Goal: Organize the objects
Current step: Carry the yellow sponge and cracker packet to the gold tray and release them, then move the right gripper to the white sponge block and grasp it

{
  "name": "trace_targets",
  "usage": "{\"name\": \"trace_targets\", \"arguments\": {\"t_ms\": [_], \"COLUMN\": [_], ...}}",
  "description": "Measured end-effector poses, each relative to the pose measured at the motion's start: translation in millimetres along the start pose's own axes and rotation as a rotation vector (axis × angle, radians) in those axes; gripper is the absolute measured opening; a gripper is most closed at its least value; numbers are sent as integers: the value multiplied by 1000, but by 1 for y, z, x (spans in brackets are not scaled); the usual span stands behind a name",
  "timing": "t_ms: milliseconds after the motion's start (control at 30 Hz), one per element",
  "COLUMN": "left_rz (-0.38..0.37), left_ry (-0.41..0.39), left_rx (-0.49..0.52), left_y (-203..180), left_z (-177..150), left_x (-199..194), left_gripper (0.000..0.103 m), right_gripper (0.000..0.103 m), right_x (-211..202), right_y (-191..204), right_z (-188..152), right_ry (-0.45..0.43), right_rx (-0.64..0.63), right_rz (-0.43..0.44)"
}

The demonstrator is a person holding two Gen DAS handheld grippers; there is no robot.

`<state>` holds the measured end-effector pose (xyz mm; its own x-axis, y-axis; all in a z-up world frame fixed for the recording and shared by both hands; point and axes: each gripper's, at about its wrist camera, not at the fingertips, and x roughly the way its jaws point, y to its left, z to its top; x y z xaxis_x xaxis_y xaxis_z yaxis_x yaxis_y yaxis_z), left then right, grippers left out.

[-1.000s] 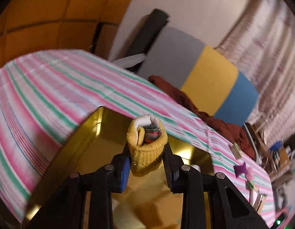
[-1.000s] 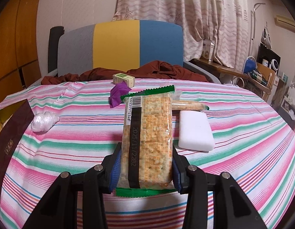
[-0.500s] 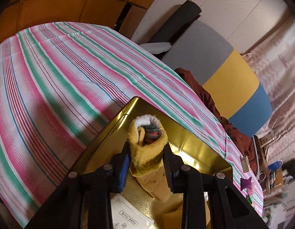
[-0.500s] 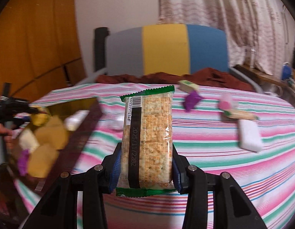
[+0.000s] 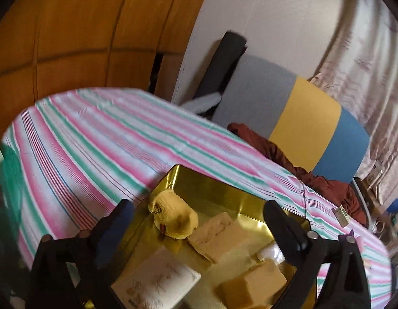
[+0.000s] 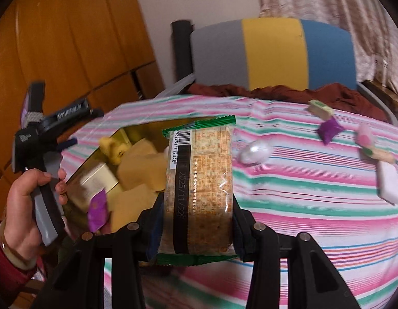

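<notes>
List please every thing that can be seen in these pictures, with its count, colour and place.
Gold tin: one, on the striped tablecloth.
Knitted sock: one, yellow, inside the tin.
Tan packets: several, inside the tin.
Purple packets: one in the tin, one on the cloth.
Cracker pack: one, green-edged, held.
White bundle: one, on the cloth.
White block: one, right side of the cloth.
Small box: one, pale, far edge.
Chair: grey, yellow, blue.
Left gripper: open, above the tin.
Right gripper: shut on the pack.

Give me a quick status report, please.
Left gripper open above gold tin, yellow sock inside. Right gripper shut on cracker pack. Nothing blocking.
</notes>
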<state>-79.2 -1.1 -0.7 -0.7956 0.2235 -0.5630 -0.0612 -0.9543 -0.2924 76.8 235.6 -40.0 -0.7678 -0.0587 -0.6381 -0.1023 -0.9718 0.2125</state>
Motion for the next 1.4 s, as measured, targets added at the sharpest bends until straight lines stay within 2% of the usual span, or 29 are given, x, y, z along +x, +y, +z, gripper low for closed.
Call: {"name": "trace_targets", "arguments": {"t_ms": [100,233,367,600,1000,1133,1400], "left_rz": [-14,-9,3,20,-5,-25,-73], "left_ry": [-37,-27,-28,16,39,58,89], "left_rx": [37,61,59,-14,-29,-16,31], "left_y": [-6,-7,0,24,22,14,-9], "left_z": [-5,-10,-13,-19,-24,-28,-38], "left_x": [-19,-29,-37,-34,-34,-34,-37], "left_gripper": [103,103,103,103,103,103,103], "right_gripper": [44,44,44,46,47,47,47], "right_x": [10,25,40,58,37,28,19], "right_y": [20,37,40,48,44,34,6], "right_z": [4,7,10,13,19,19,16], "right_ry": [48,77,121,157,63,40,32], "right_rx": [-38,-74,-40,-27,-22,12,72], "right_rz": [37,20,4,-6,-37,-24,-77]}}
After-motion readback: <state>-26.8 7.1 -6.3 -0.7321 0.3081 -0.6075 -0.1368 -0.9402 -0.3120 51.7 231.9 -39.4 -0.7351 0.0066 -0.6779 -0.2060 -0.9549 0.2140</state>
